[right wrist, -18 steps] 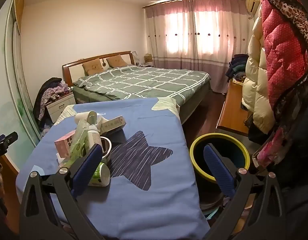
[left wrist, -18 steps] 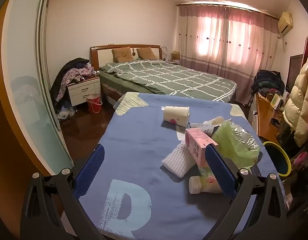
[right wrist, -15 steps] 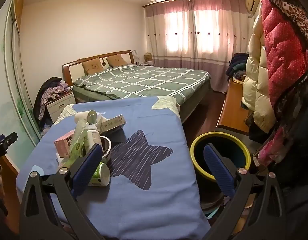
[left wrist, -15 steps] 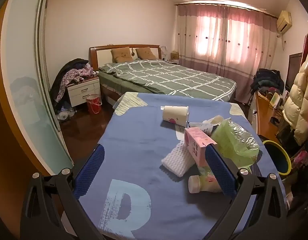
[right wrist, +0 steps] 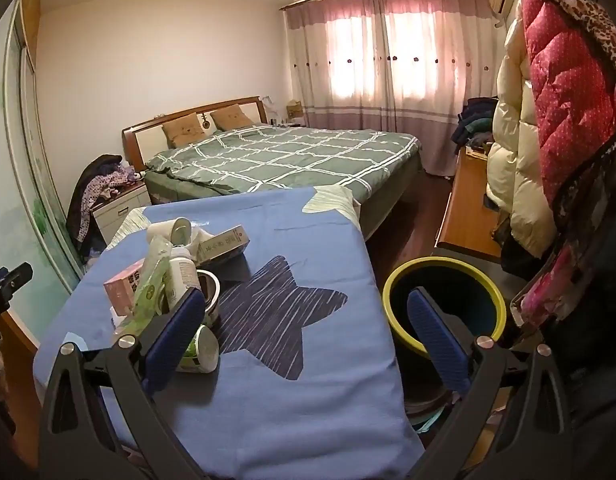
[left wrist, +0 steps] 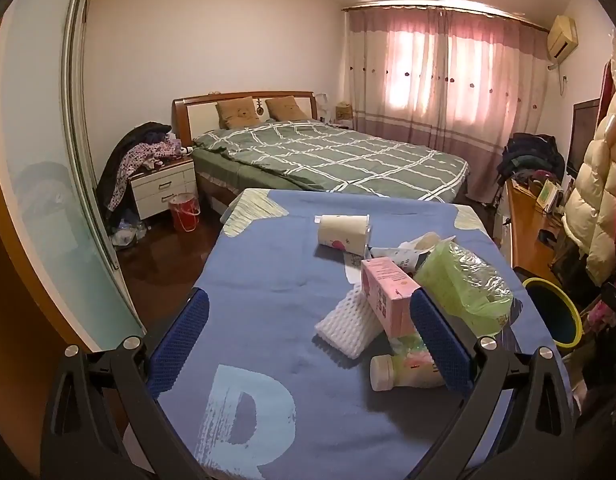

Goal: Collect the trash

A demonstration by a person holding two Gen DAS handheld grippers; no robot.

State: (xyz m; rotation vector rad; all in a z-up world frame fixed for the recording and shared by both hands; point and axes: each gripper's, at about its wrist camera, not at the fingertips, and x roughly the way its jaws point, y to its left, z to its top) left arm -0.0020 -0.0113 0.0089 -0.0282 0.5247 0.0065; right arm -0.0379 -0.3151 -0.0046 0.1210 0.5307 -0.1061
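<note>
Trash lies piled on a table under a blue cloth: a pink carton, white foam netting, a green plastic bag, a small bottle on its side and a paper roll. My left gripper is open and empty above the near table edge, left of the pile. My right gripper is open and empty; the pile is at its left finger. A yellow-rimmed bin stands on the floor right of the table.
A bed with a green checked cover stands beyond the table. A white nightstand and a red bucket are at the left. Coats hang at the right over a wooden bench. A sliding glass door is at the left.
Both views have shifted only slightly; the left gripper has edged a little toward the pile. Both grippers stay open and nothing on the table has moved.
</note>
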